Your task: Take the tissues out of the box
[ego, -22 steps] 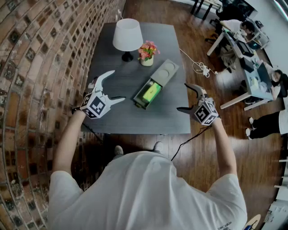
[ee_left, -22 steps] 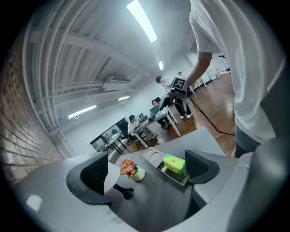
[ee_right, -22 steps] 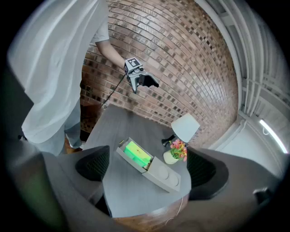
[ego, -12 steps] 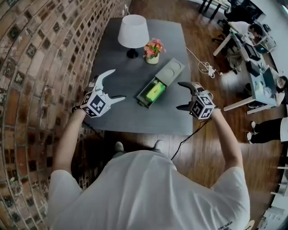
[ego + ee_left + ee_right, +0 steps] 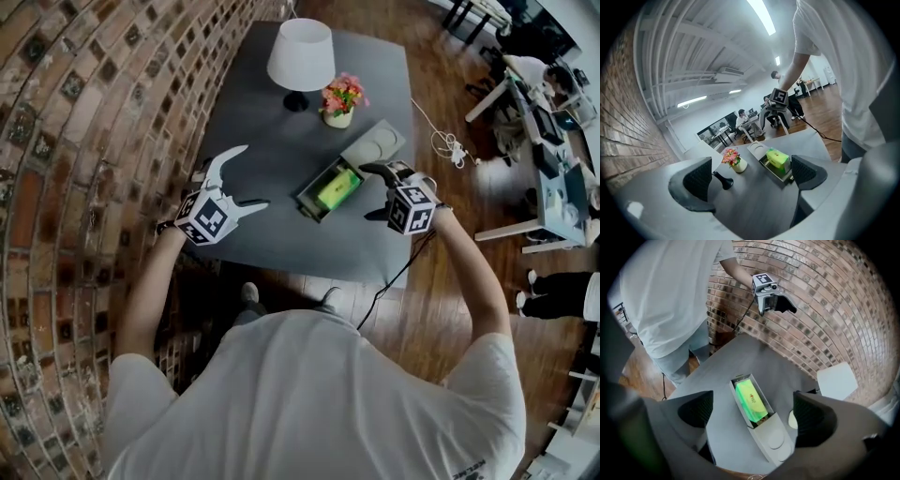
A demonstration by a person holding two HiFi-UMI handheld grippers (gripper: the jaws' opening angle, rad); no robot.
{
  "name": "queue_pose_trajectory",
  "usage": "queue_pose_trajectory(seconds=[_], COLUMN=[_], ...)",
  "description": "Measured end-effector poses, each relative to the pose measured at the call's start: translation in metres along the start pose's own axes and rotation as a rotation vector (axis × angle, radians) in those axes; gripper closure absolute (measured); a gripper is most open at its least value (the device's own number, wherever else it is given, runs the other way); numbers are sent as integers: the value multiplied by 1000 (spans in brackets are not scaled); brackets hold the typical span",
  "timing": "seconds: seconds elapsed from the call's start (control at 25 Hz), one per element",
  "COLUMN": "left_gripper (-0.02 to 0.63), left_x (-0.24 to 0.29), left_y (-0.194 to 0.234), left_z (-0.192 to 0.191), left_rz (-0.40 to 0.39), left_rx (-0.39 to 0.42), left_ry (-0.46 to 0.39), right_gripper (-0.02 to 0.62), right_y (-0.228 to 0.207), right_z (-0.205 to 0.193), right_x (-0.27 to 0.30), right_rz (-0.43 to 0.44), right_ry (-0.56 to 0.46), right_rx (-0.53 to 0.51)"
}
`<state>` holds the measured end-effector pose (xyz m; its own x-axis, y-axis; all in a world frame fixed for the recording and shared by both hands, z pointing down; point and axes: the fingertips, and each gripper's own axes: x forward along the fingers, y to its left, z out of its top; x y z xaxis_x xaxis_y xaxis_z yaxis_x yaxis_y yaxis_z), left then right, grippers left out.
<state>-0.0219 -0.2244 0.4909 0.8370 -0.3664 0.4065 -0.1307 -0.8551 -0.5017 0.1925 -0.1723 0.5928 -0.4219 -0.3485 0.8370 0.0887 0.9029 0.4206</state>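
lying in the open end of the grey box (image 5: pixel 312 200), the green tissue pack (image 5: pixel 338 188) has not been lifted at all; it sits flat between the box walls, near the middle of the dark table (image 5: pixel 272 239). the box runs from about 7 o'clock to 1 o'clock in the head view, with its lid part (image 5: pixel 376 148) at the 1 o'clock end. the right gripper (image 5: pixel 367 192) hangs just beside the pack at its 3 o'clock, jaws spread wide and empty, with the pack framed between them in its own view but not touched. the left gripper (image 5: pixel 256 176) hovers at 9 o'clock, well apart from the box, jaws also wide apart and holding nothing. further out, a small pot of flowers (image 5: pixel 339 98) stands at 12 o'clock of the box and a white lamp (image 5: pixel 301 54) at 11 o'clock. by my reading the task is at its start: the approach looks nearly made, while gripping the pack, raising it clear of the walls and setting it on the table are all left to do.
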Motion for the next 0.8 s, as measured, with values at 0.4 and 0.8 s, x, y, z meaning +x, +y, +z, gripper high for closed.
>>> queue_pose_trajectory(seconds=[0.4,0.8], left_gripper=[91,91], left_x=[-10,-19], left_y=[-14,-35], left_z=[-21,-38], left_rz=[28,58], left_rx=[-74,-165], left_ry=[43,68], right_gripper=[66,67], right_y=[5,13], right_z=[2,-5], right_x=[55,112], right_rz=[167,332], right_ry=[32,75], right_rx=[-158,-243])
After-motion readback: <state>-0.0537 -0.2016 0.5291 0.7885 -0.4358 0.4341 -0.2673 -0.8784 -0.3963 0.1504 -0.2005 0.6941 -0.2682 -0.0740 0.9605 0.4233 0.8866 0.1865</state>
